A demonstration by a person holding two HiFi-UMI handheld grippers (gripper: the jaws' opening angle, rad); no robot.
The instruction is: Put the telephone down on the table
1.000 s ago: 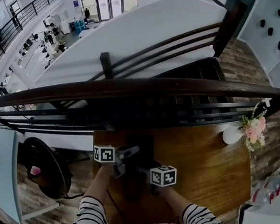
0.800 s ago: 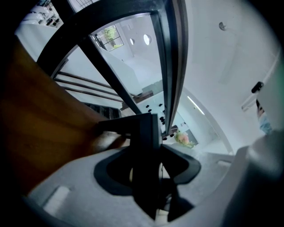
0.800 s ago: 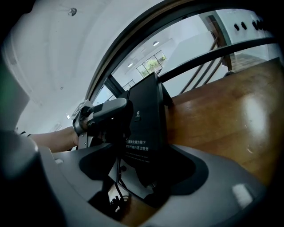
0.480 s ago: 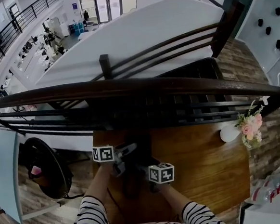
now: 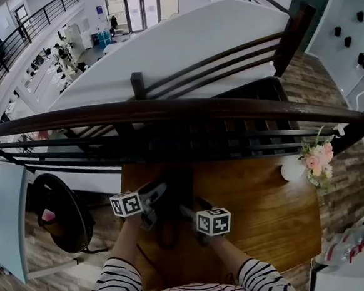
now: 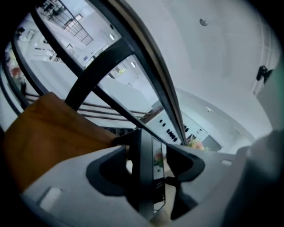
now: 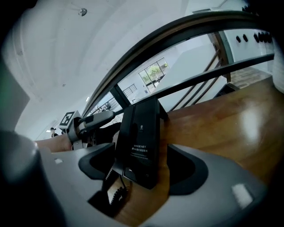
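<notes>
A black telephone (image 5: pixel 175 214) lies on the wooden table (image 5: pixel 262 204) between my two grippers. In the left gripper view its thin edge (image 6: pixel 146 177) stands between the jaws of my left gripper (image 6: pixel 148 164), whose jaws are opening, and a gap shows on the right side. In the right gripper view the phone's black body (image 7: pixel 142 142) with small print sits between the wide jaws of my right gripper (image 7: pixel 142 166). Wood shows between it and the right jaw, and a coiled cord (image 7: pixel 113 190) hangs below. In the head view, left gripper (image 5: pixel 156 199) and right gripper (image 5: pixel 190 213) flank the phone.
A dark wooden railing (image 5: pixel 167 114) runs across just beyond the table's far edge. A white vase of pink flowers (image 5: pixel 309 163) stands at the table's right end. A round black seat (image 5: pixel 59 214) is on the floor at the left.
My left gripper's marker cube has drifted left and tilted. The right gripper's cube has risen slightly. The phone stays between the two grippers.
</notes>
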